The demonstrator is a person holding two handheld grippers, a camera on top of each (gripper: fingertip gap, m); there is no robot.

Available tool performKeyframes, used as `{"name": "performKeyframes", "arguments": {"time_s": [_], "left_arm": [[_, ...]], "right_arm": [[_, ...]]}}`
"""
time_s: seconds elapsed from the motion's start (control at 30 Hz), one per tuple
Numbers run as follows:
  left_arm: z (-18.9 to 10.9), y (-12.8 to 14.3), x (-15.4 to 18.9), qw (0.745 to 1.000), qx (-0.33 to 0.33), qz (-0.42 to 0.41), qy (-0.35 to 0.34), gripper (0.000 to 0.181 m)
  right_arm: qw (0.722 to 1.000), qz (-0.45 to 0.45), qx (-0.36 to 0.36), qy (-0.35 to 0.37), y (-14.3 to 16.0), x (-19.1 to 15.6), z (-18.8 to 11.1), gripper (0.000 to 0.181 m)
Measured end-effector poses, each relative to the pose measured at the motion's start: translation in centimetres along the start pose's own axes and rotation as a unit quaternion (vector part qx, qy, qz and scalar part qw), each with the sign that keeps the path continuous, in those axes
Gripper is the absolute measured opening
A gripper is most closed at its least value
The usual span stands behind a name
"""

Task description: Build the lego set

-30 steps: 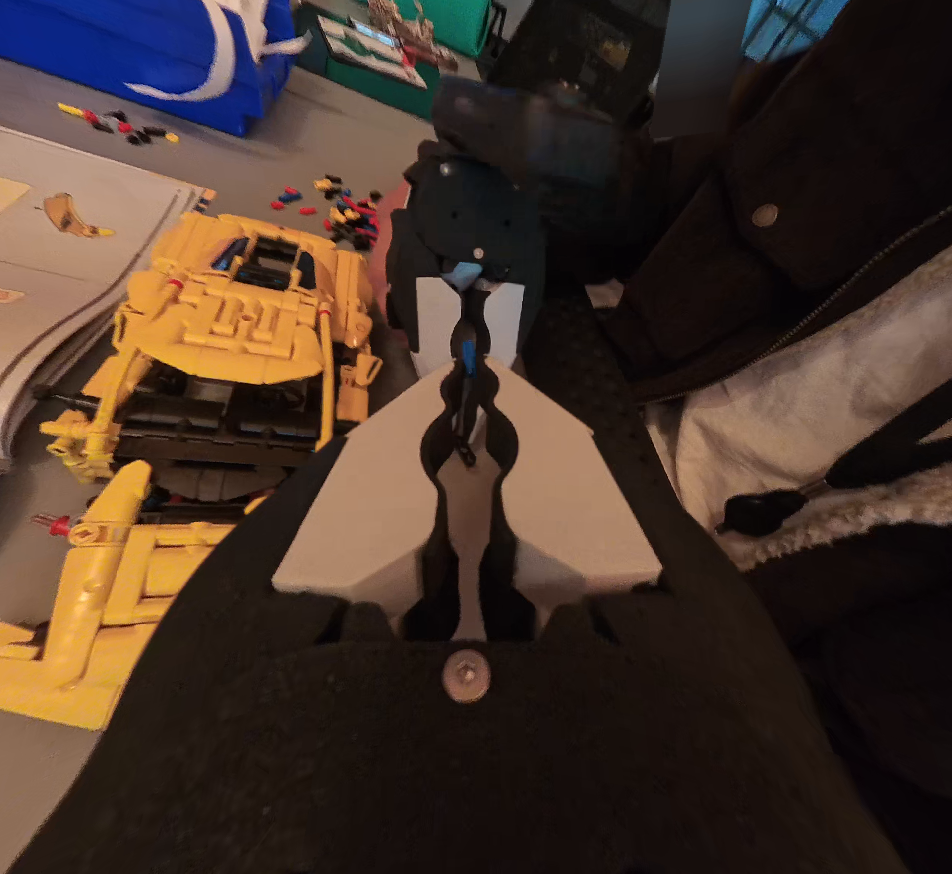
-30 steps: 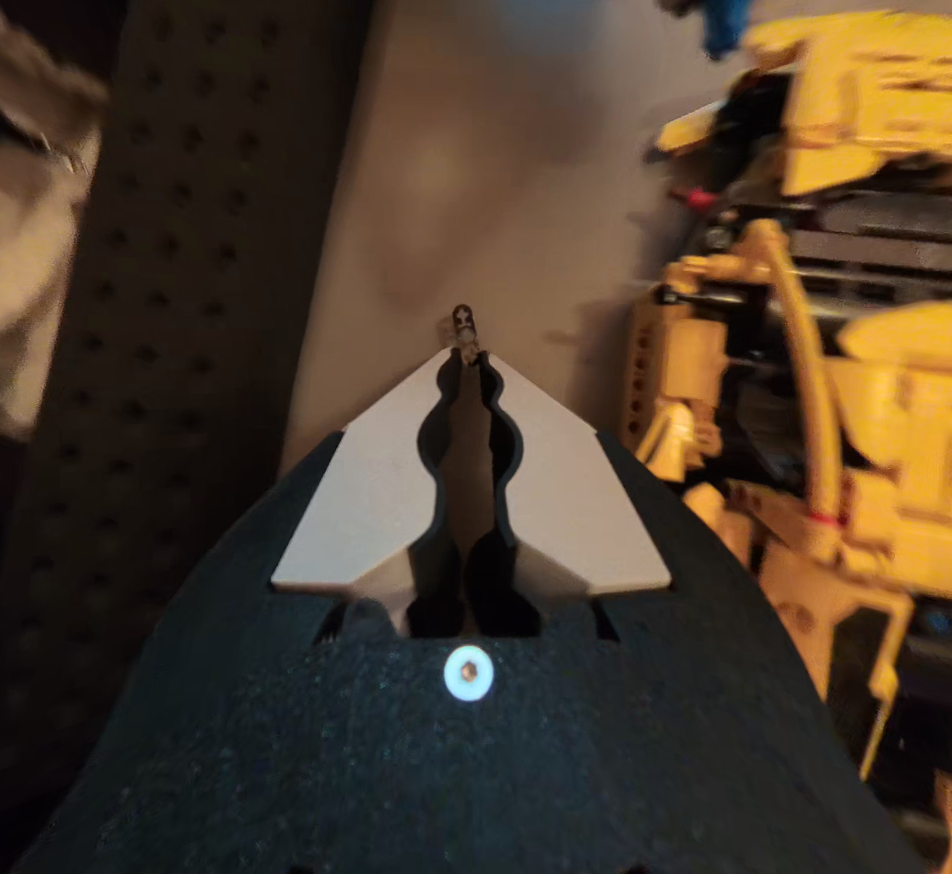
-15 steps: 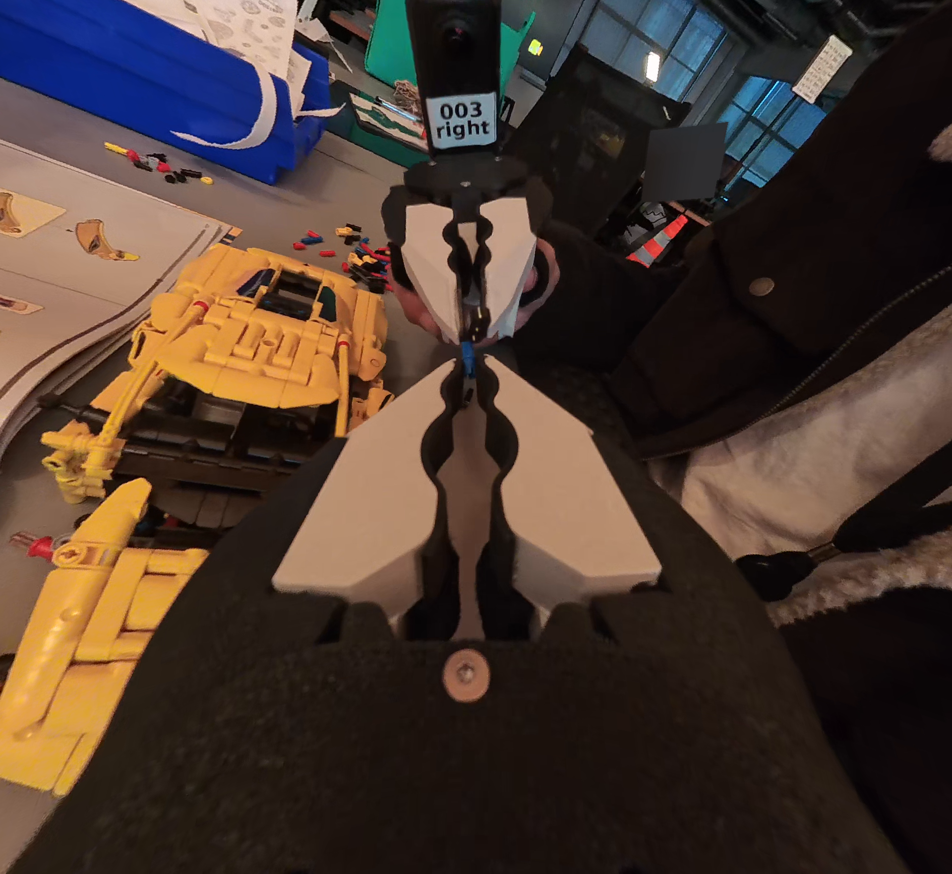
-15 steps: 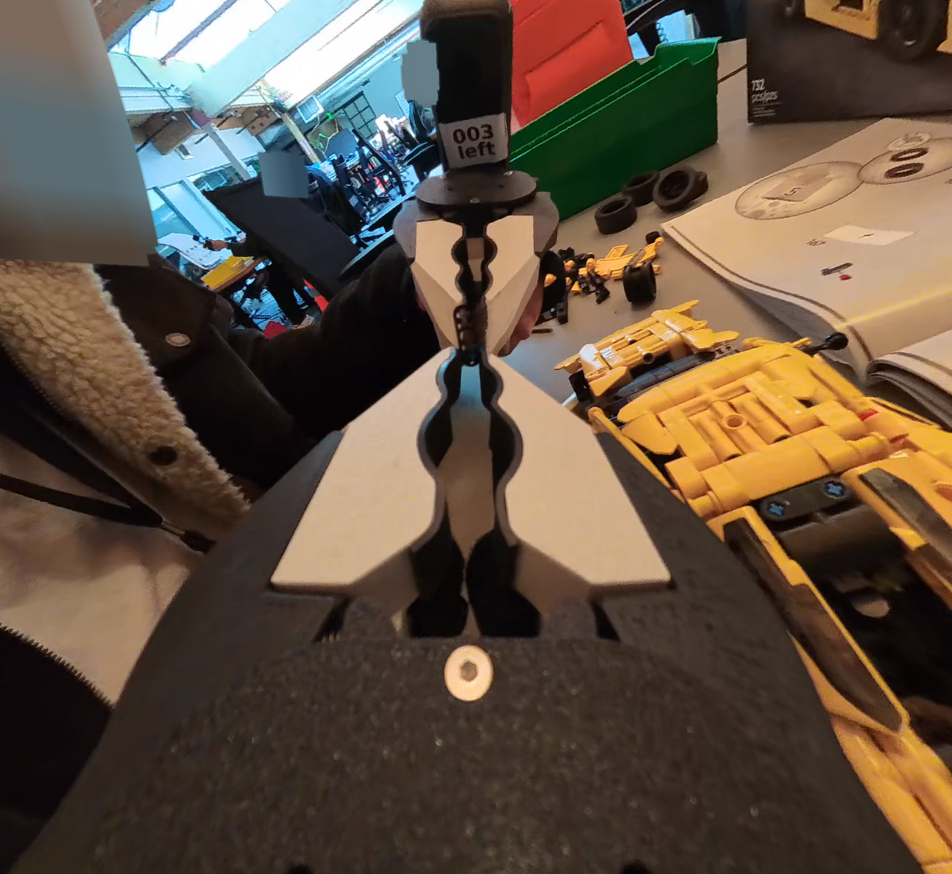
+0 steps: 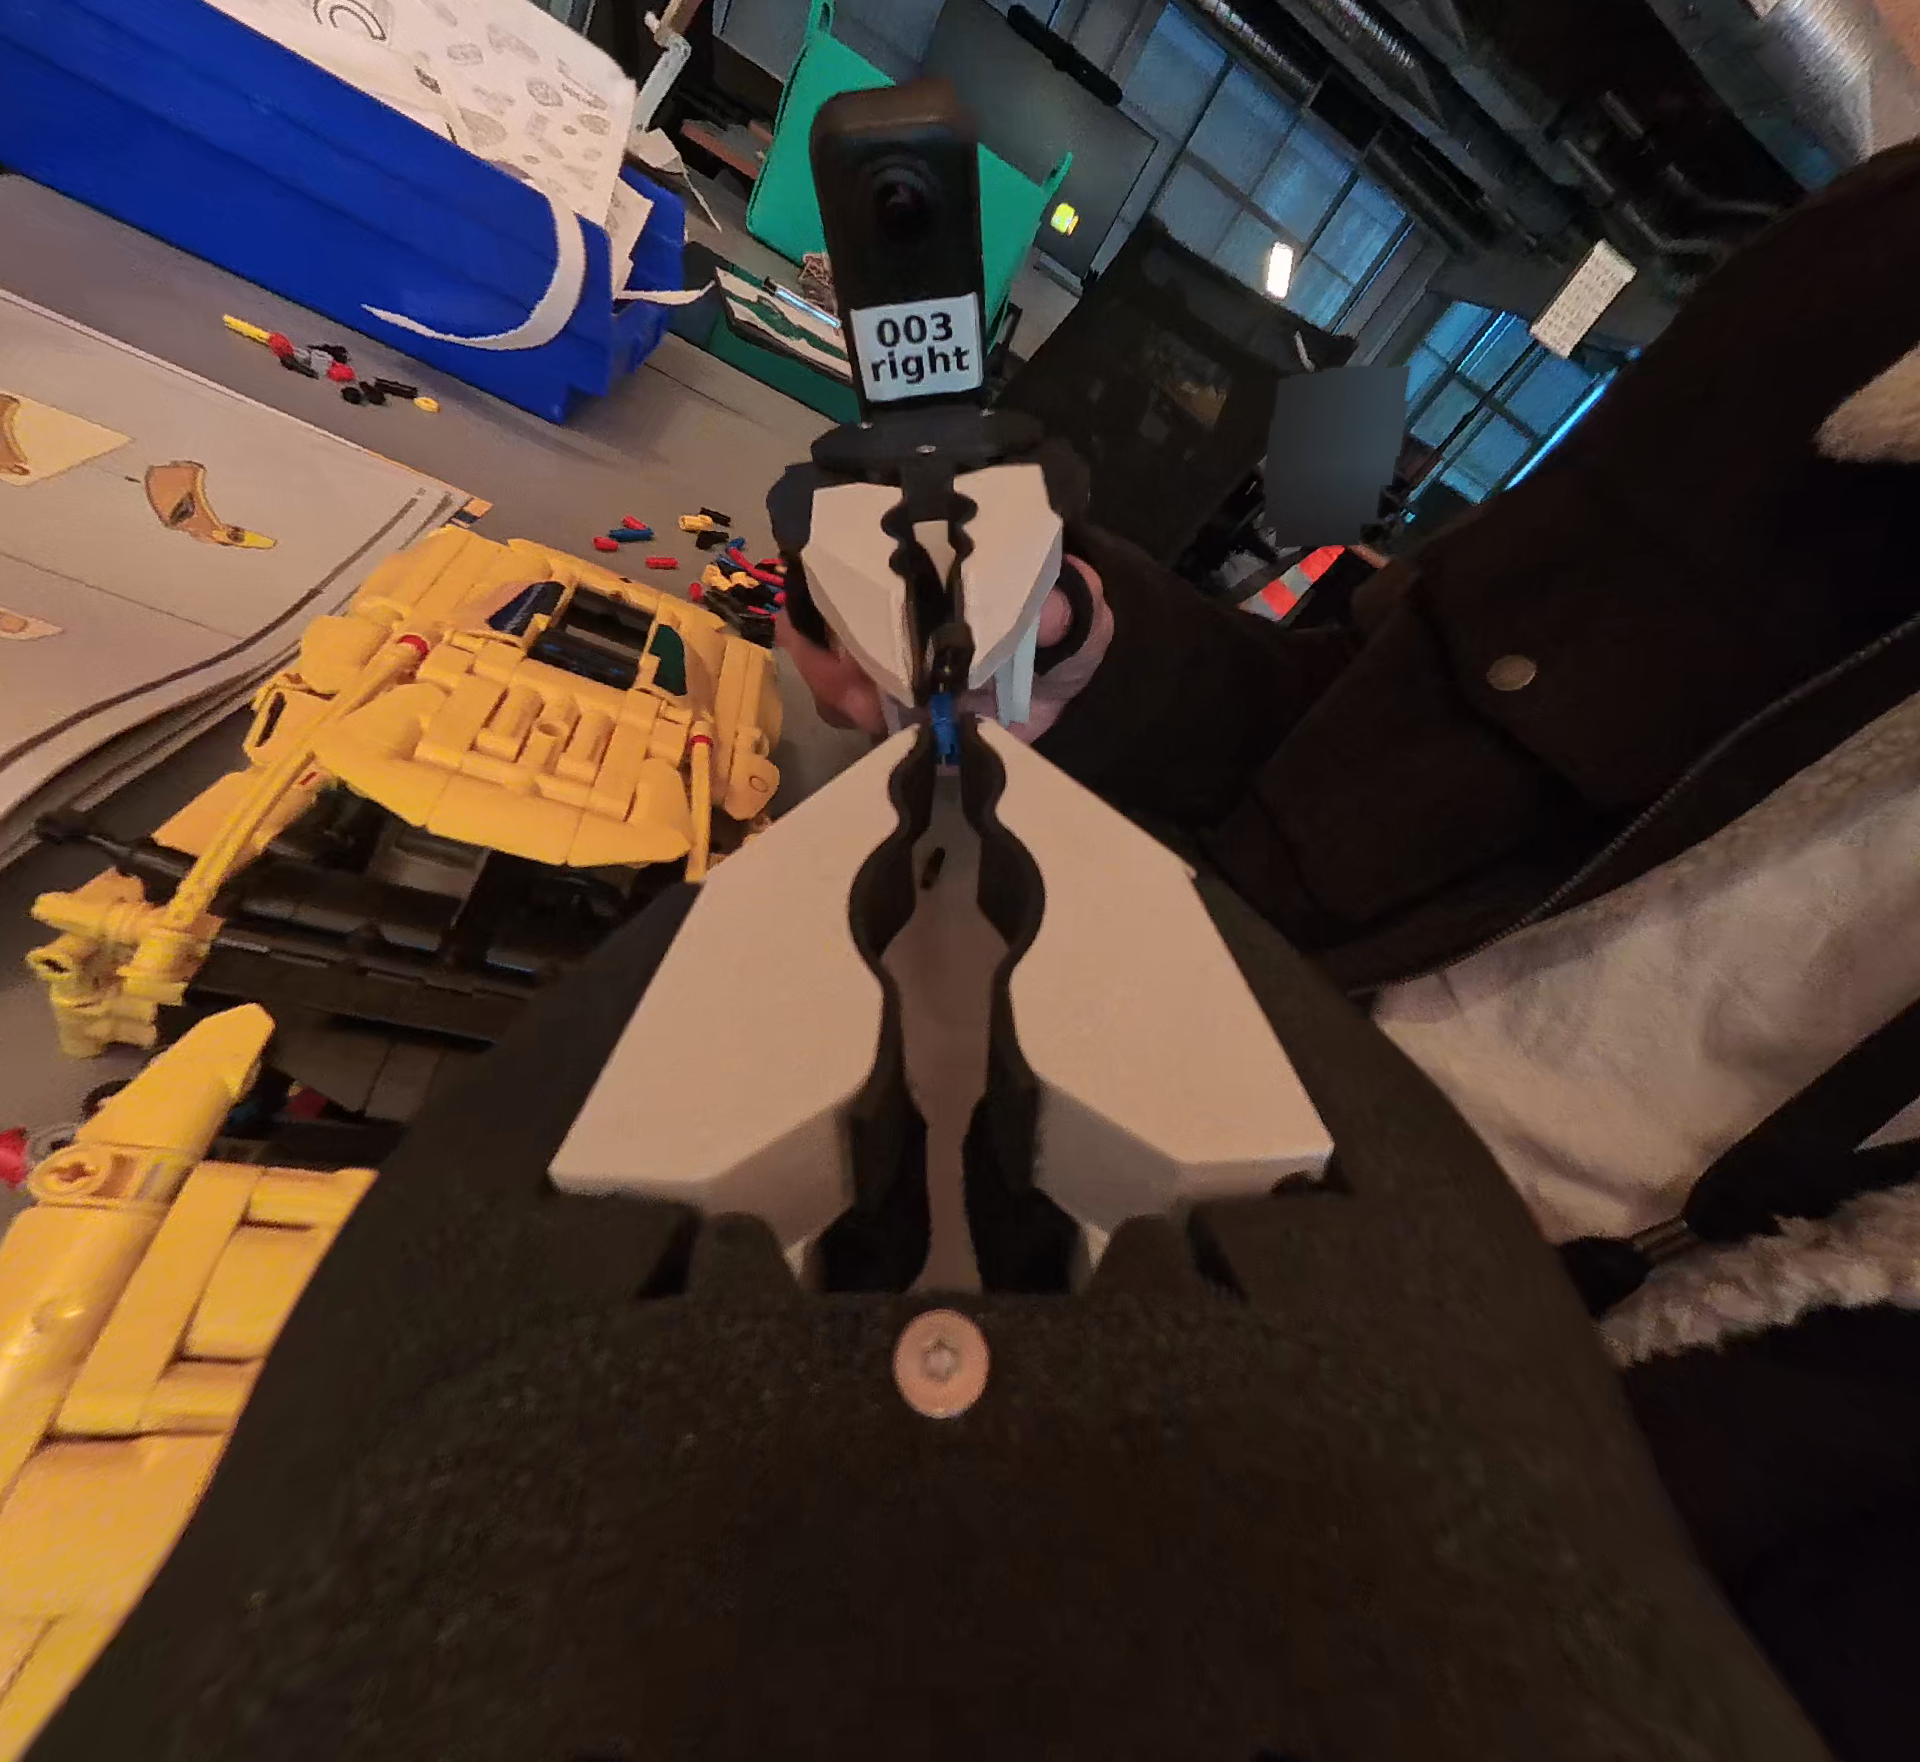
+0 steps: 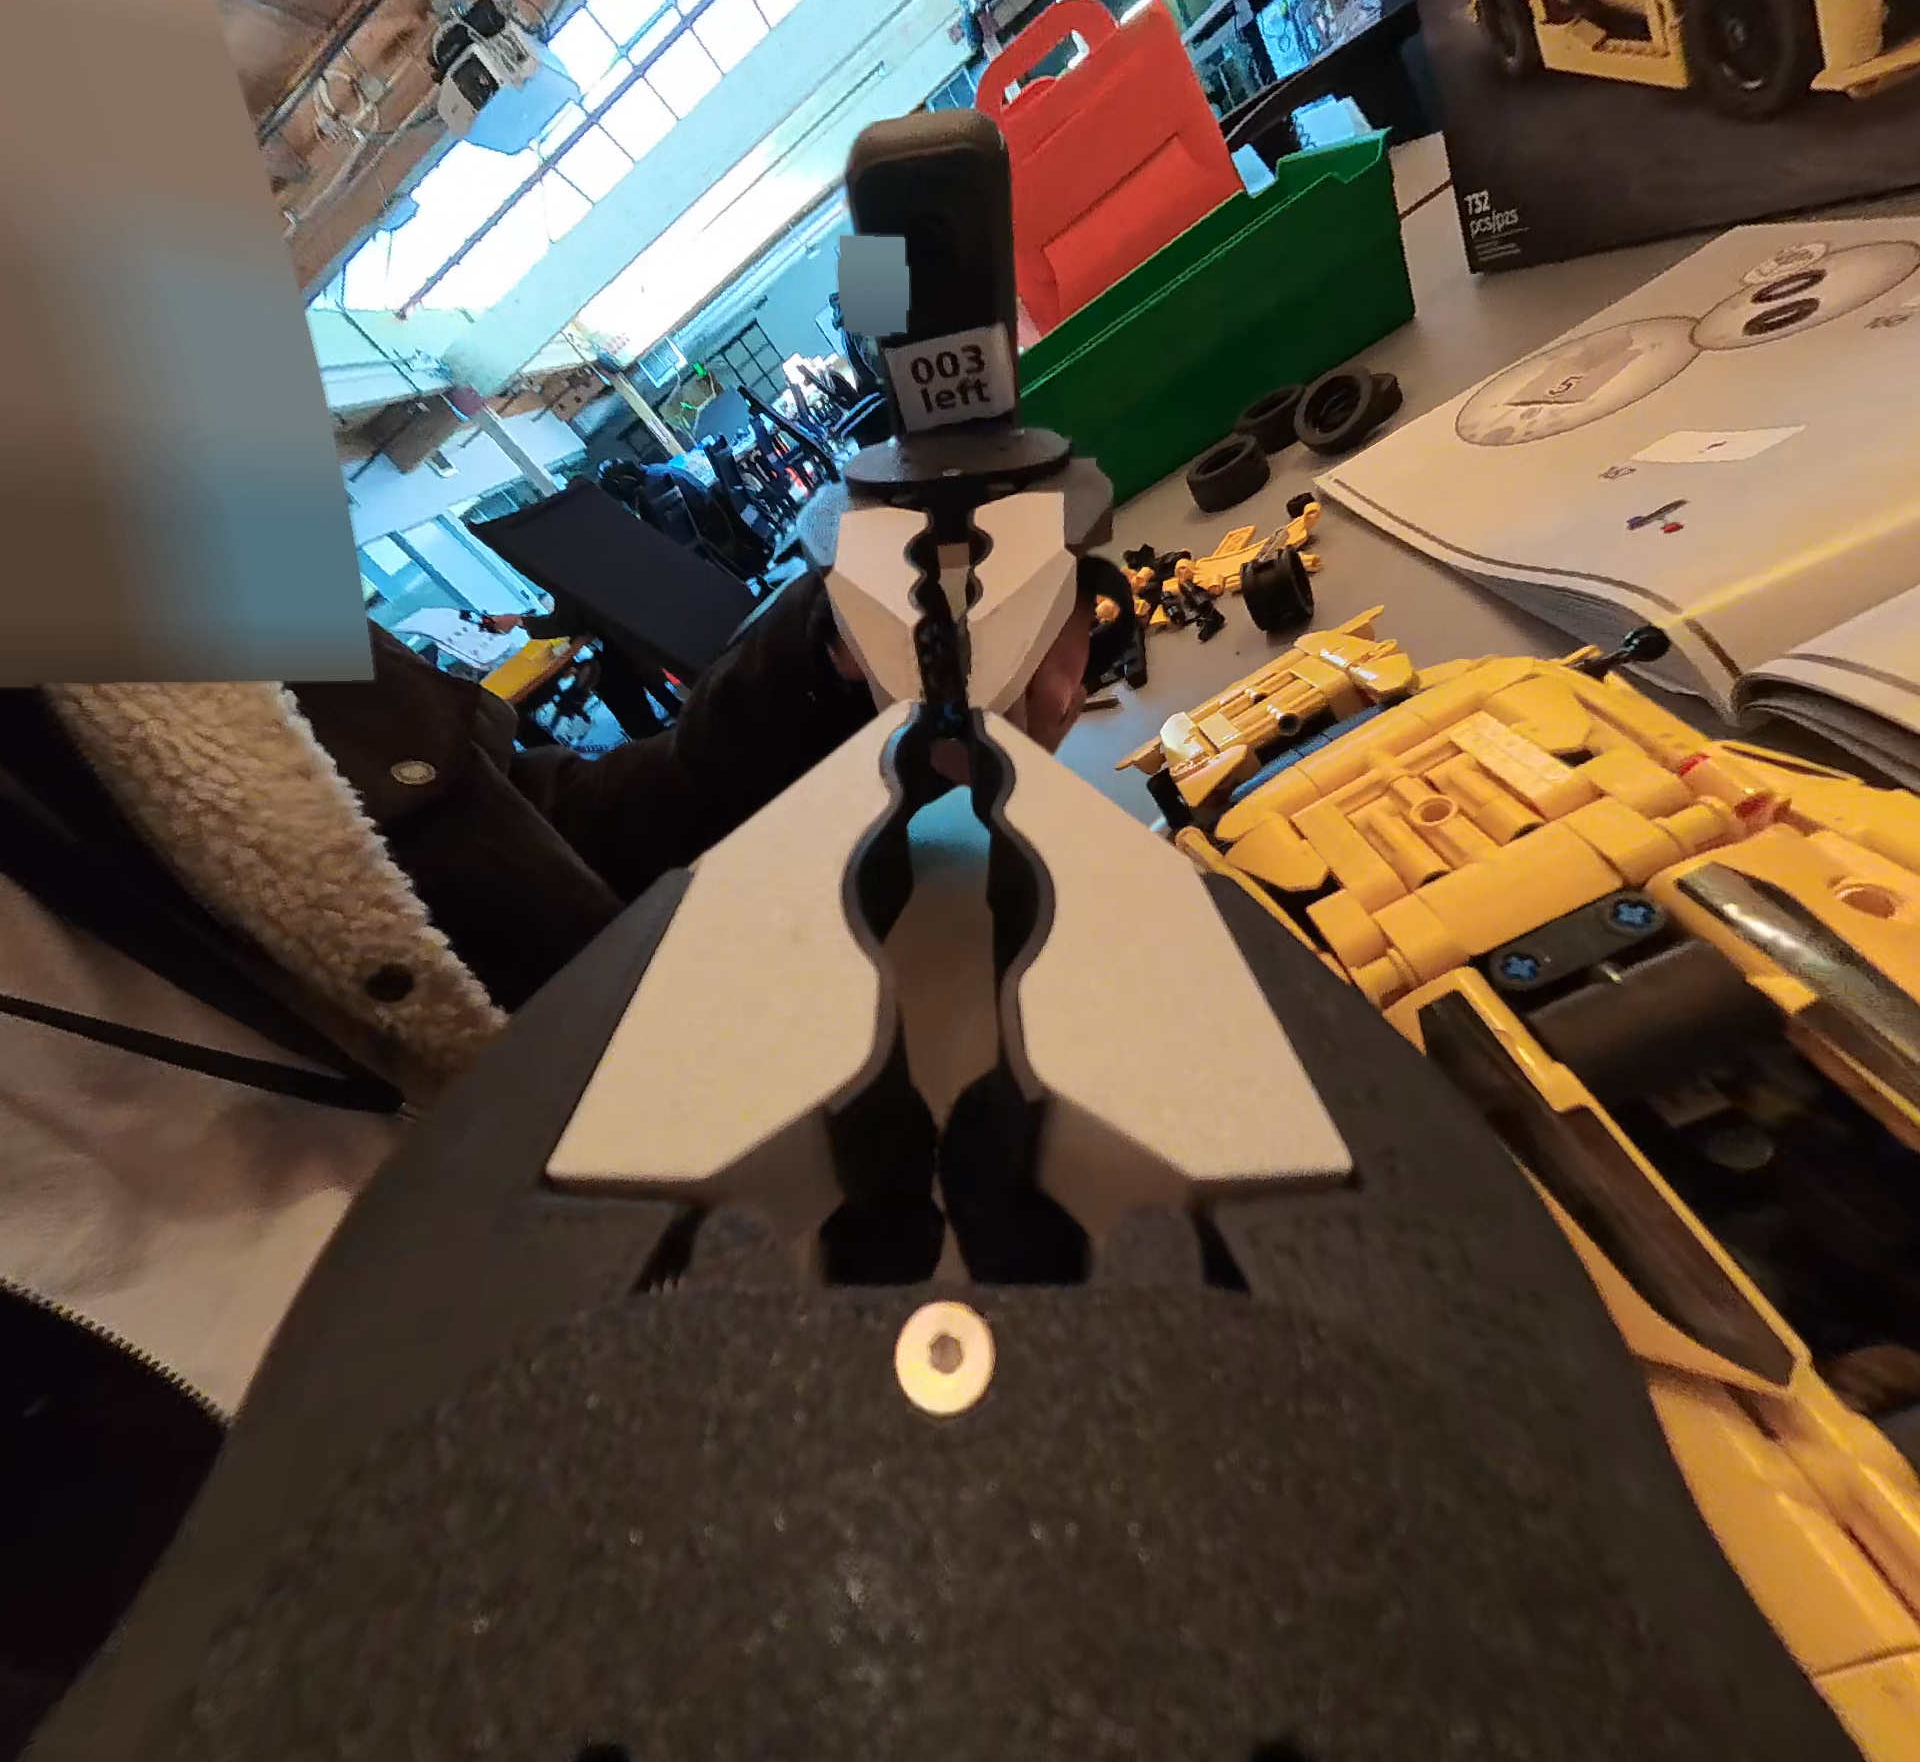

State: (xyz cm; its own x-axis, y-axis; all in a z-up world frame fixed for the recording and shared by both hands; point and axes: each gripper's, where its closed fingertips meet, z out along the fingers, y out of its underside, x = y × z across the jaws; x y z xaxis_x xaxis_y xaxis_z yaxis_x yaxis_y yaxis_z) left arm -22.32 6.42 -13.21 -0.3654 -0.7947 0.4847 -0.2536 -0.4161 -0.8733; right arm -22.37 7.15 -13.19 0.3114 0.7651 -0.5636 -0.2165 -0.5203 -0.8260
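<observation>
My left gripper (image 5: 943,756) is shut on a thin black lego piece with a small blue pin (image 5: 943,738) at its front end. My right gripper (image 6: 940,725) is shut on a small dark piece (image 5: 951,647). The two grippers face each other tip to tip in the air, and the held pieces touch or nearly touch. The other gripper shows in each view: the right one (image 5: 935,673) and the left one (image 6: 945,694). The yellow lego car (image 5: 499,736) lies on the grey table to the left, also in the right wrist view (image 6: 1507,829). A loose yellow panel assembly (image 5: 125,1297) lies nearer.
An open instruction booklet (image 5: 156,549) (image 6: 1662,507) lies beside the car. Loose small parts (image 5: 717,559) (image 6: 1195,569), black tyres (image 6: 1299,424), a blue bin (image 5: 260,154), a green bin (image 6: 1216,341) and the set's box (image 6: 1662,29) sit further back. A person's jacket (image 5: 1558,777) is close.
The right gripper rose from pointing down at the table to face the left gripper. Both grippers then closed in until their tips meet. Both stay shut on their pieces.
</observation>
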Motion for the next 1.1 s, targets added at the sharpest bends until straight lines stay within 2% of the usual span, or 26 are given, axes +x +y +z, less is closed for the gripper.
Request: {"name": "performKeyframes", "arguments": {"time_s": [0.13,0.47,0.77,1.1], "left_arm": [[0.9,-0.8,-0.2,0.998,0.046,-0.047,0.016,0.003],[1.5,-1.2,-1.7,0.994,0.081,-0.066,-0.032,0.003],[1.7,-1.2,-2.9,0.990,0.091,-0.057,-0.085,0.003],[1.7,-0.7,-3.4,0.991,0.056,-0.019,-0.124,0.004]], "right_arm": [[1.000,0.017,0.025,-0.007,-0.7,0.2,-0.9,0.005],[0.998,0.009,0.044,0.036,-1.2,1.6,-1.5,0.006],[0.996,0.033,0.061,0.060,-1.2,2.8,-1.7,0.005],[0.996,0.034,0.041,0.067,-0.7,3.3,-1.8,0.005]]}}
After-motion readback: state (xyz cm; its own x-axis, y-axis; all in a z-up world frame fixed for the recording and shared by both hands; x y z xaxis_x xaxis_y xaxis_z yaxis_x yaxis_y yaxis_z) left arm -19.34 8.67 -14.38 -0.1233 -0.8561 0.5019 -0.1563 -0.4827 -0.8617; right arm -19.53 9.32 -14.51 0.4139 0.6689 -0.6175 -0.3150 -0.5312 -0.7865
